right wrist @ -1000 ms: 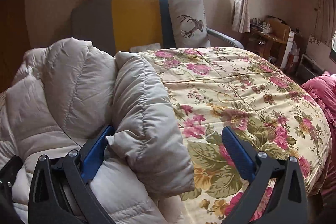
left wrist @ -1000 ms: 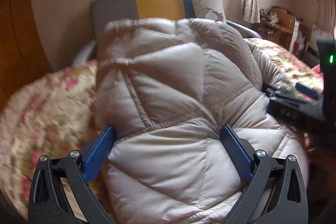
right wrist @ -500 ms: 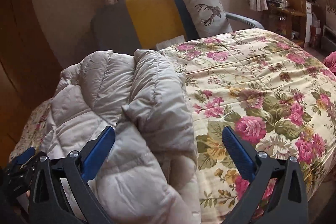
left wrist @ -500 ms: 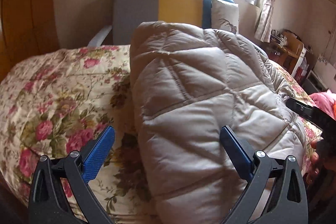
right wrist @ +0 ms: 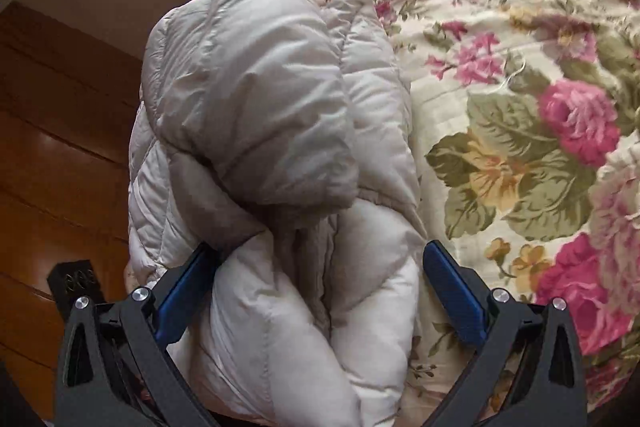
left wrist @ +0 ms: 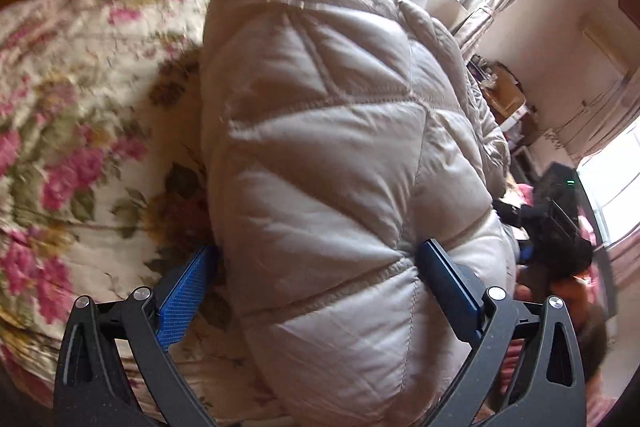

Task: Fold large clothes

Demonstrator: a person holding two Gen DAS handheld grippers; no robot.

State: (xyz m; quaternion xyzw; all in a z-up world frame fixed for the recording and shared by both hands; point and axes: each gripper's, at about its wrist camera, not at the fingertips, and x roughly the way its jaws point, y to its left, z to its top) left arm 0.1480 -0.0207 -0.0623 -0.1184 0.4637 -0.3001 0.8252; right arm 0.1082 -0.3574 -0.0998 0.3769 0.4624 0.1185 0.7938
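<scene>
Beige quilted jacket (left wrist: pixel 340 155) lay bundled on the floral bed (left wrist: pixel 80 115); left gripper (left wrist: pixel 316 283) and right gripper (right wrist: pixel 320 283) both gaped wide around its near end, unclosed, so each should pinch one seam

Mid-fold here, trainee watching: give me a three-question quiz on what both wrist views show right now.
1. True or false: the left tool is shut tight on the puffer jacket.
2. Multiple choice: what does the jacket lie on? A. a bare wooden table B. a floral bedspread C. a blue carpet
3. Fill in: in the right wrist view, the right tool has its blue pads spread on either side of the jacket's ______ bulk.

Key: 1. False, the jaws stand wide, one on each side of the jacket. 2. B. 3. folded (bunched).
</scene>
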